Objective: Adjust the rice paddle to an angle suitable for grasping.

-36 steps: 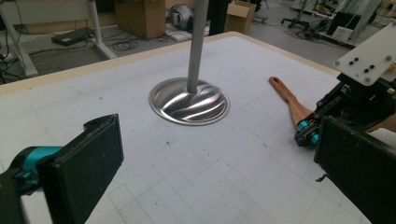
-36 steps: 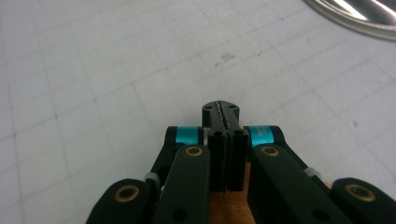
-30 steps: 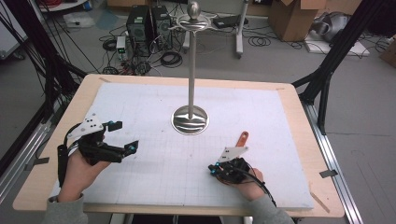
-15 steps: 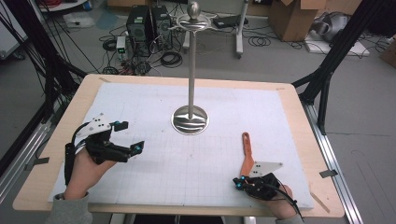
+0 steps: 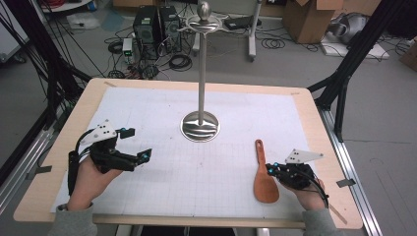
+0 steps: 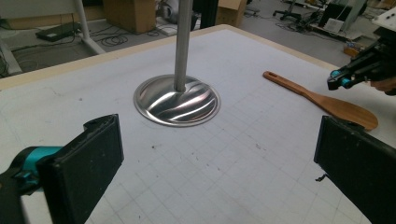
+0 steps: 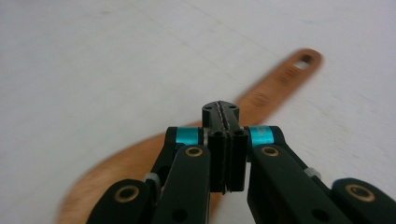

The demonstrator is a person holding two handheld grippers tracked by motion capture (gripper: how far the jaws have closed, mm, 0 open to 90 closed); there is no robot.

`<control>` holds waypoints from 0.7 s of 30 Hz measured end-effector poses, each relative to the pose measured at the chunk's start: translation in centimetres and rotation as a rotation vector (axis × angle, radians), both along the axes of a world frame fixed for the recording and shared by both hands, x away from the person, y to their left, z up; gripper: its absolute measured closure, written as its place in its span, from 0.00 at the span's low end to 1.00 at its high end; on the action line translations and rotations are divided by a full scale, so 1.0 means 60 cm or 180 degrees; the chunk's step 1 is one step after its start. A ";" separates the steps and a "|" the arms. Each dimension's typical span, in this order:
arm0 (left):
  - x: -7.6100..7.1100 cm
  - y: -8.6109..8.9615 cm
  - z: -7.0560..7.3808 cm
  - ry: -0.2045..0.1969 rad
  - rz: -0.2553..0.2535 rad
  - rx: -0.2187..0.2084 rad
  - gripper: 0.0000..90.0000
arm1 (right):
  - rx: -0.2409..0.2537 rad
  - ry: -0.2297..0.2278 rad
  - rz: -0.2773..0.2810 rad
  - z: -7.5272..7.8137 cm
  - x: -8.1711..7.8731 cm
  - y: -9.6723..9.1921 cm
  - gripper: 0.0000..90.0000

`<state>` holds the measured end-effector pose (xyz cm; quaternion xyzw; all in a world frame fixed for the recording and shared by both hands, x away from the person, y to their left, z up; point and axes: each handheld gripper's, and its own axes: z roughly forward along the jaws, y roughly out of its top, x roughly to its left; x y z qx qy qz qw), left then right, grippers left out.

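Observation:
A wooden spatula (image 5: 264, 183) lies flat on the white grid mat (image 5: 162, 113), blade toward the front edge, handle pointing at the stand. My right gripper (image 5: 269, 168) sits just to its right, tips at the blade's edge. In the right gripper view its jaws (image 7: 223, 112) are pressed together with nothing between them, and the spatula (image 7: 275, 84) lies beneath. My left gripper (image 5: 138, 143) hovers over the mat's left side, open and empty. In the left gripper view its pads (image 6: 100, 144) frame the spatula (image 6: 327, 100) and the right gripper (image 6: 341, 81).
A tall steel stand with a round base (image 5: 200, 129) rises from the mat's middle, a hooked top (image 5: 203, 19) high above. The wooden table edge (image 5: 196, 220) runs along the front. Black frame posts, cables and boxes surround the table.
My right hand has slid to the right, off the spatula's blade, so the whole spatula now lies uncovered. The left hand has stayed put.

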<state>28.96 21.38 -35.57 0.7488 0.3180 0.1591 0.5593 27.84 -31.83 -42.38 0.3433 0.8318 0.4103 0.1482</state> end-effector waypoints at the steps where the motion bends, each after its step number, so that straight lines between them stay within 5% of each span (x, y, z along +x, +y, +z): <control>1: -0.001 0.001 0.000 -0.0003 -0.0001 0.0006 0.02 | -0.0034 0.0044 -0.0066 -0.003 0.008 -0.007 1.00; 9: -0.006 0.011 -0.001 0.0007 0.0057 0.0004 0.02 | -0.0165 0.0215 -0.0220 -0.023 0.040 -0.014 1.00; 21: -0.018 0.029 0.001 -0.0015 0.0139 0.0009 0.02 | -0.0253 0.0246 0.0004 -0.028 0.071 0.035 1.00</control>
